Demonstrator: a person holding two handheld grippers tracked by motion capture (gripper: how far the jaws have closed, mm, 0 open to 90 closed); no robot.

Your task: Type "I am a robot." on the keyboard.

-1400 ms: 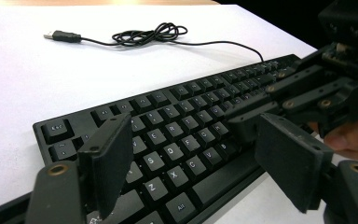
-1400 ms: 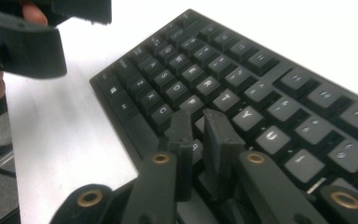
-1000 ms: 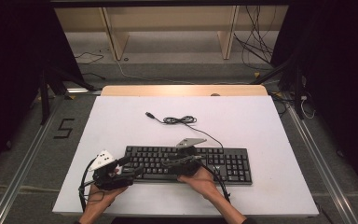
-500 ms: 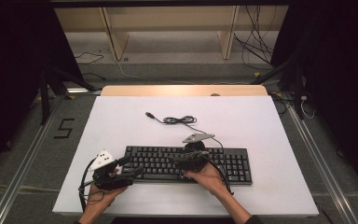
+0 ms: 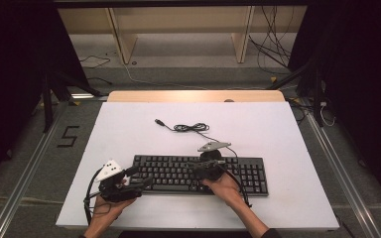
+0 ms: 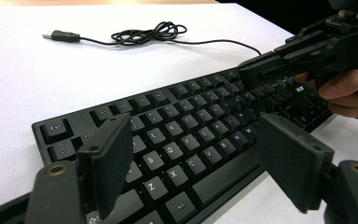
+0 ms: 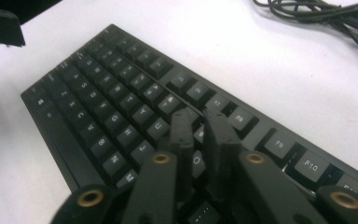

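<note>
My right tool point(image 5: 194, 166), just clenched empty, hangs over the keyboard point(image 5: 168, 171) middle, which runs along the counter's point(image 5: 278, 134) near edge; left tool point(image 5: 141, 182) released.

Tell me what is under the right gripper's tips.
The black keyboard lies under the right gripper, whose jaws have just been closing, above the keys near I and O. The keys directly beneath the tips are covered.

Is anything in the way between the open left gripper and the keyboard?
No. The left gripper hangs right over the keyboard with its fingers spread wide and bare keys between them. The right gripper hovers farther along the keys, not in between.
</note>
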